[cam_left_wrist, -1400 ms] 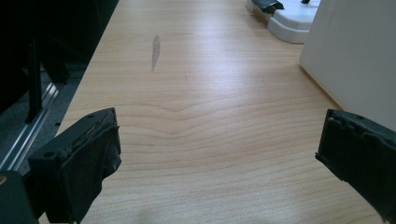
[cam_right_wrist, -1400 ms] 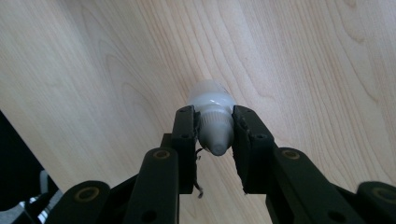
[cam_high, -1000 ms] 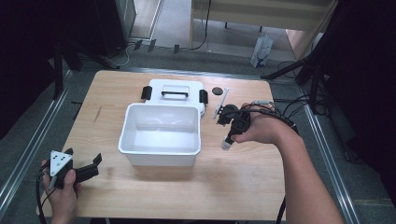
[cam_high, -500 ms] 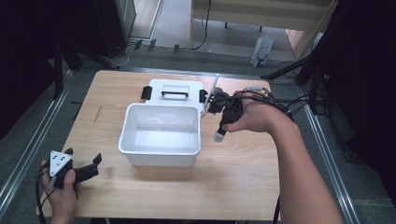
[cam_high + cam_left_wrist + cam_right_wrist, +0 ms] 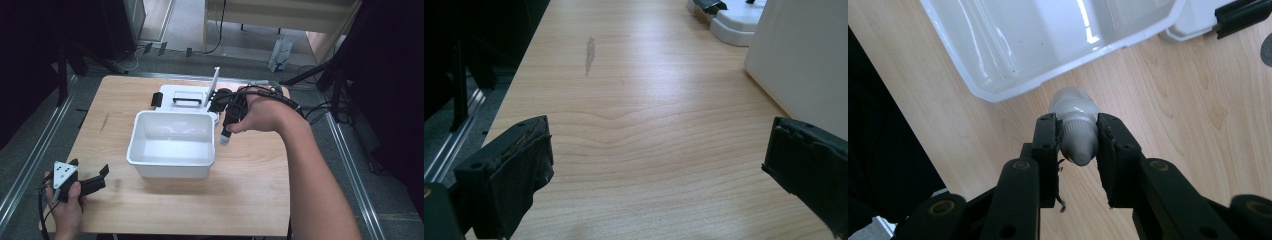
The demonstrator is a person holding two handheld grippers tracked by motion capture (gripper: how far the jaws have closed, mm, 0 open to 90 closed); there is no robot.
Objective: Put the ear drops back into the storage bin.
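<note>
**Small bottle in your right claw, beside the bin**

Wooden table (image 5: 250, 200) is carrying a white bin (image 5: 172, 142) at its centre, and a white lid (image 5: 182, 95) is lying at the bin's 12 o'clock. You are holding a small pale bottle (image 5: 1075, 127) in your right claw (image 5: 1077, 137), jaws clamped on its ribbed neck, and it is hanging above the wood at the bin's 3 o'clock, just outside the rim. It is looking light and stiff, probably smooth plastic, so it is likely to twist or slip if your squeeze is easing off. The ribbed neck is giving the pads something to bite on; the rounded body below would be slicker. Your left claw (image 5: 654, 165) is sitting with jaws wide apart and nothing between them, near the table's 7 o'clock corner, well apart from the bin.
</note>
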